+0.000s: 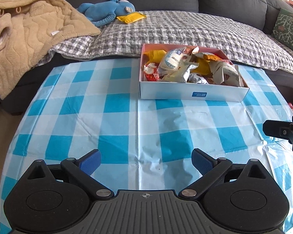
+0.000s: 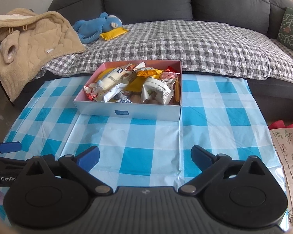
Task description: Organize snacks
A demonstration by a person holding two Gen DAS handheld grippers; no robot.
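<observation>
Snacks (image 2: pixel 134 83) fill the box (image 2: pixel 127 111) at the surface's far edge, one yellow packet (image 1: pixel 131 17) remains on the sofa (image 1: pixel 185 29), and both grippers' jaws, left gripper (image 1: pixel 146 160) and right gripper (image 2: pixel 145 156), gape empty.

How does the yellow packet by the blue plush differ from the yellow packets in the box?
The yellow packet on the sofa lies alone and flat on the checked quilt, fully visible; the yellow packets in the box sit on the table, jumbled among other wrappers and partly covered. The sofa packet touches the blue plush; the boxed ones are walled in by the box. Both are yellow sealed snack wrappers.
</observation>
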